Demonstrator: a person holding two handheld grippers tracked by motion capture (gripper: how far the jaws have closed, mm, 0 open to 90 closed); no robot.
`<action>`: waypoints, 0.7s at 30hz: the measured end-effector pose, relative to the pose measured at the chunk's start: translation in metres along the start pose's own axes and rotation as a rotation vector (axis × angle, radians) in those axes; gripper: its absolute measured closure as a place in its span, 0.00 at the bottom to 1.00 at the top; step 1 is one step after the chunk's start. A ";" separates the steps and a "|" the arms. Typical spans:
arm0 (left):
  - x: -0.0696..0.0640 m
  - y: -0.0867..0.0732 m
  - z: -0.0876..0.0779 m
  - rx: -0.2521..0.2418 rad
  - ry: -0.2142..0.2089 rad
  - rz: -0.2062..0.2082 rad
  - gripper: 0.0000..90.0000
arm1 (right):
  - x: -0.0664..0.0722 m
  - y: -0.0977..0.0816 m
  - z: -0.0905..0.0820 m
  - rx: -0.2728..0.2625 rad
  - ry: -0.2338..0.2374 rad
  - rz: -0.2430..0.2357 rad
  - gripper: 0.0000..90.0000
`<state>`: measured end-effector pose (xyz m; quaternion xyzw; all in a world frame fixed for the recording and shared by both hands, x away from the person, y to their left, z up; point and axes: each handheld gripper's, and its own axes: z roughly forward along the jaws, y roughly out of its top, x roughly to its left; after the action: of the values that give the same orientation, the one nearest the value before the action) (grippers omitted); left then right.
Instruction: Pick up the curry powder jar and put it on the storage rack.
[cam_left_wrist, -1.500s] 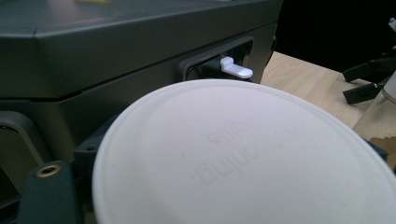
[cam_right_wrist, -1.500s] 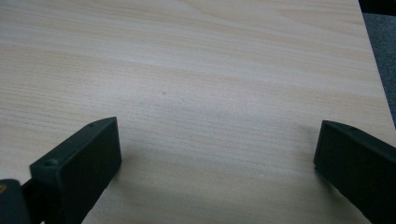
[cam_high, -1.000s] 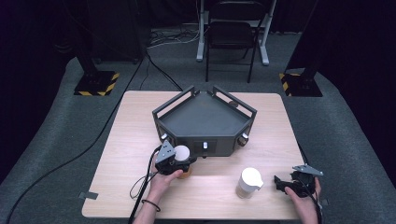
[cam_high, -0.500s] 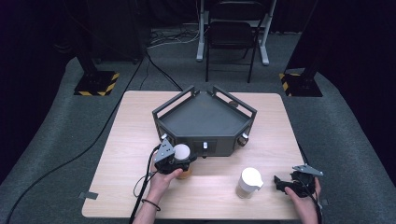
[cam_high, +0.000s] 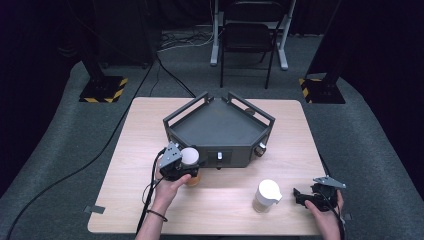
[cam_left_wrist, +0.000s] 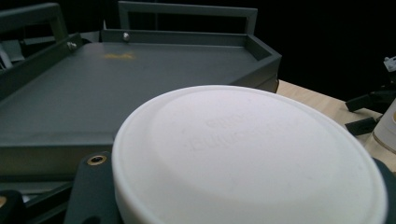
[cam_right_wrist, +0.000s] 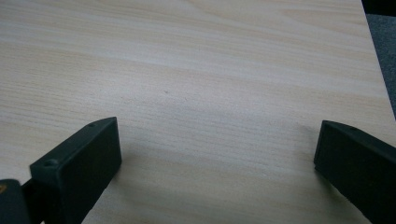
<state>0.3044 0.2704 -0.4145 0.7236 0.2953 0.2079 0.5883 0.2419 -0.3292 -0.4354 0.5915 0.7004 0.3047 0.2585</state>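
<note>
The left gripper (cam_high: 186, 167) is clamping a white-lidded jar (cam_left_wrist: 247, 154), its embossed lid looming beside the grey tray (cam_left_wrist: 60, 100); the right gripper (cam_right_wrist: 217, 163) is spreading its jaws wide over bare counter (cam_right_wrist: 196, 70).

Your table (cam_high: 125, 200) is pale wood-grain laminate, smooth, slight sheen; grain lines run clear in the right gripper view. Your right gripper (cam_right_wrist: 217, 154) has matt black plastic-looking jaws, flat faces with small screw recesses. The tray (cam_left_wrist: 70, 93) is dark grey painted metal, matt, a bit scuffed, with bright screw heads on its rail. The white lid (cam_left_wrist: 247, 154) in front of your left gripper looks like smooth plastic, satin finish, faint embossed lettering. The floor (cam_high: 60, 145) is grey carpet, rough texture.
</note>
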 end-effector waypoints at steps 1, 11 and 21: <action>0.001 0.003 -0.001 0.001 0.002 -0.001 0.40 | 0.000 0.000 0.000 0.000 0.000 0.000 0.00; 0.003 0.024 -0.005 0.001 0.018 -0.006 0.40 | 0.000 0.000 0.000 0.000 0.000 0.000 0.00; 0.006 0.056 -0.006 0.010 0.018 -0.001 0.41 | 0.000 0.000 0.000 0.000 0.000 0.000 0.00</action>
<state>0.3157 0.2714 -0.3593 0.7245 0.3019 0.2126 0.5820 0.2419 -0.3292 -0.4354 0.5916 0.7003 0.3047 0.2584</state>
